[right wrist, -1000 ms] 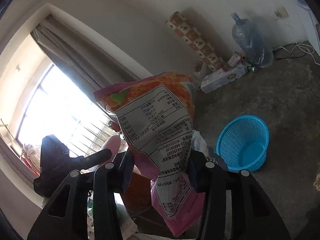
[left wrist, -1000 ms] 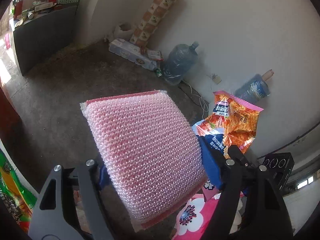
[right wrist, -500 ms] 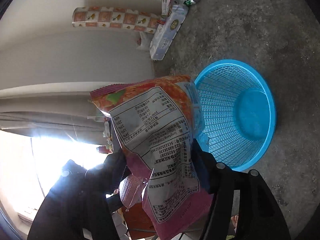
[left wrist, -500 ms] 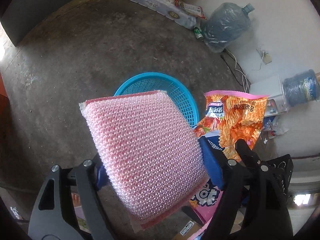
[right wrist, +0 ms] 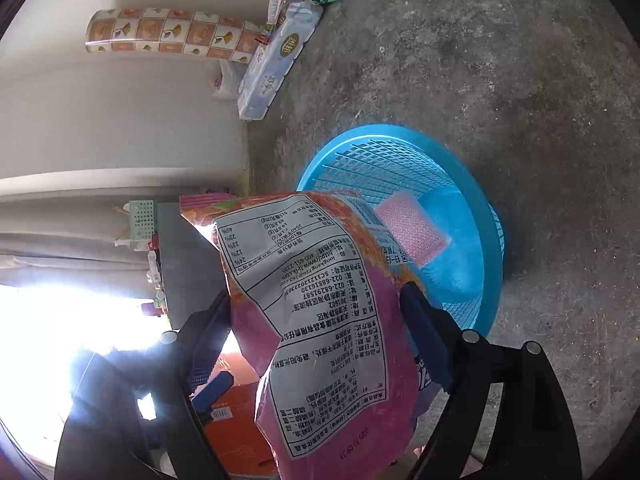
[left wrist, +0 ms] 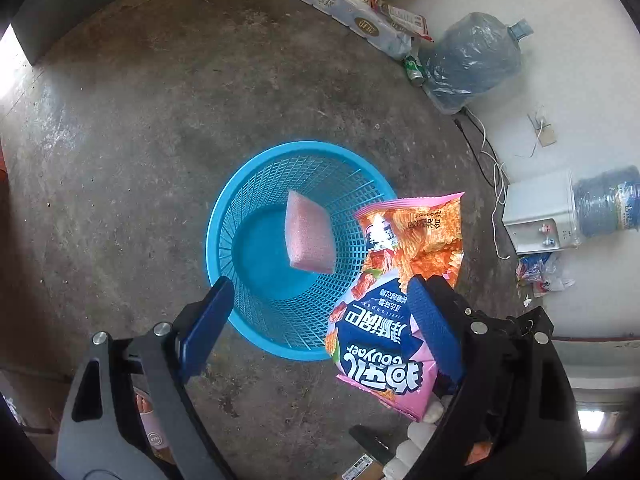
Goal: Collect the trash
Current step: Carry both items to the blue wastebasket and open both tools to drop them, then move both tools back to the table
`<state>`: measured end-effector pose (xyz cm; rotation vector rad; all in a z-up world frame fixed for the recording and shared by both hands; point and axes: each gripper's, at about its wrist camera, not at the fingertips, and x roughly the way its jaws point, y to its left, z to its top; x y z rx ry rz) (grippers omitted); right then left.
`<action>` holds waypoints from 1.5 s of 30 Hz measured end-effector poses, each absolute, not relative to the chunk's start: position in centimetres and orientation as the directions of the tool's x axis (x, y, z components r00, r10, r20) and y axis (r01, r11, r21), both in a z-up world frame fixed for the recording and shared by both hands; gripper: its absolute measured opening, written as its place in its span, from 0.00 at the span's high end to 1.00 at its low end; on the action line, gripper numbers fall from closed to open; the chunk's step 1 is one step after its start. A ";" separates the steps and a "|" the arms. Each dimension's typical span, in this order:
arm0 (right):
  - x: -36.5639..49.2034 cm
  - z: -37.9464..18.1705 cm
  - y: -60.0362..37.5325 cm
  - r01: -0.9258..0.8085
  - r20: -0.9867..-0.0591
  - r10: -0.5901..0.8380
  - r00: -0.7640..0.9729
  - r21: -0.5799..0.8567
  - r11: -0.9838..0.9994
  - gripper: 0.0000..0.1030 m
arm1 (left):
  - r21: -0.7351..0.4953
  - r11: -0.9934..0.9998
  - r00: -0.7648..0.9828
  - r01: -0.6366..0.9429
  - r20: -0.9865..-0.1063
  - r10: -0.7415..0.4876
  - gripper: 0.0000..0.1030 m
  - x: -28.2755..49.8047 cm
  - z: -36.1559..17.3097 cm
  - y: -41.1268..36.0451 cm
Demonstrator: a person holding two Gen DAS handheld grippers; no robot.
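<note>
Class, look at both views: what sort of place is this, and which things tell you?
Probably a plain home room used for storage: bare concrete floor, big water jugs by a dispenser, and a tissue pack against the wall.

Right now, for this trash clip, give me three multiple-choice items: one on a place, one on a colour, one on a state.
1. Where is the pink sponge?
A. Inside the basket
B. On the floor beside the basket
C. Between the left hand-held gripper's pads

2. What colour is the basket?
A. Green
B. Blue
C. White

3. What is between the pads of the right hand-held gripper?
A. Nothing
B. A can
C. The snack bag

Answers: 1 A, the sponge shows within the basket's mesh wall. 2 B, rim and mesh are bright blue. 3 C, the bag hangs between the opening jaws.
</note>
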<state>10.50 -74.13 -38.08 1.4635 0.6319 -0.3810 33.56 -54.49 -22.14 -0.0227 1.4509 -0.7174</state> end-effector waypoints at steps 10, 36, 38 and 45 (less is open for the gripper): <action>11.5 -35.1 -74.5 0.681 -0.703 0.055 0.709 0.703 0.205 0.14 | -0.458 0.765 0.072 0.453 -0.837 -0.543 0.19 32.9 -13.2 -49.9; 0.4 -3.5 -45.6 0.263 -0.452 -0.033 0.892 0.456 0.850 0.06 | -0.297 0.691 0.515 0.659 -0.490 -0.703 0.19 11.4 6.5 -13.9; 1.1 -3.8 -42.2 0.282 -0.520 -0.076 0.851 0.330 0.901 0.06 | -0.290 0.724 0.559 0.625 -0.482 -0.675 0.19 10.2 6.2 -10.2; 2.9 -4.9 -33.4 0.166 -0.612 -0.038 0.790 0.154 0.974 0.06 | -0.291 0.864 0.717 0.411 -0.482 -0.503 0.19 7.0 4.8 3.3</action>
